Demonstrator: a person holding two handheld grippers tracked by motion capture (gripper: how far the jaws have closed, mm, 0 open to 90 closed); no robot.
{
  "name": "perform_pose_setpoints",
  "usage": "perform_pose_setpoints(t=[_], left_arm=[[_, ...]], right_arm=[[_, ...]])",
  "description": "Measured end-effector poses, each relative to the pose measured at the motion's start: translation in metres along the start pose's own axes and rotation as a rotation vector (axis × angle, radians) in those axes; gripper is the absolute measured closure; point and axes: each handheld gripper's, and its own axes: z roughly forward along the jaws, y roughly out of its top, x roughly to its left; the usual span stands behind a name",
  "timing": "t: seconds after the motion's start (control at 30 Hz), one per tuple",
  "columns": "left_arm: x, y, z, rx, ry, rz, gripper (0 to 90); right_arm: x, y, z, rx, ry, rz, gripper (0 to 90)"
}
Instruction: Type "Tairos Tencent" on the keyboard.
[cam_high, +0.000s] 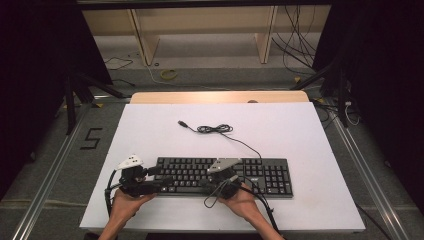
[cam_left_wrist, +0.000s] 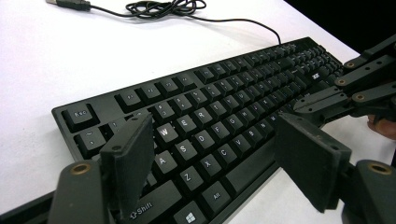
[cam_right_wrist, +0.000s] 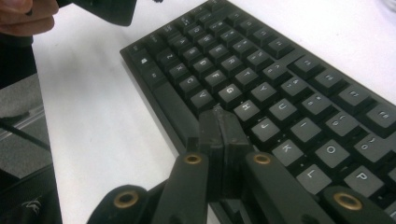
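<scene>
White bench carries a black keyboard at lower centre of the frame. Left gripper fingers spread wide over the left keys; right gripper fingers clenched together, empty, above the middle letter keys. Press straight down with the closed tip, one key only.

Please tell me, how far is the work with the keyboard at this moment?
Done: both grippers have reached the keyboard, which lies flat on the white table, its cable coiled behind it. In hand: the right gripper, jaws shut, points at the keys near H and the space bar; the left gripper is open over the left end. Left: no key looks pressed yet, so the typing probably lies ahead.
</scene>
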Motion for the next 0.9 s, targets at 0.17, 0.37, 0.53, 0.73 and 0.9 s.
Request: perform_pose_setpoints(t=[0.17,0.37,0.53,0.73,0.9], left_arm=[[0.0,-0.001,-0.001,-0.001,0.001,0.004,28.5],[-0.001,-0.002,-0.001,-0.004,0.0,0.003,28.5],[-0.001,-0.002,-0.002,-0.003,-0.002,0.005,28.6],[-0.001,-0.002,-0.001,-0.002,-0.001,0.002,28.6],[-0.001,-0.002,-0.001,0.003,-0.001,0.004,28.7]], right_arm=[[0.001,-0.001,0.004,0.02,-0.007,-0.011,90.0],[0.002,-0.002,0.007,0.035,-0.016,-0.017,90.0],[0.002,-0.003,0.01,0.048,-0.02,-0.023,90.0],[0.001,-0.004,0.012,0.055,-0.022,-0.021,90.0],[0.001,-0.005,0.014,0.059,-0.022,-0.025,90.0]])
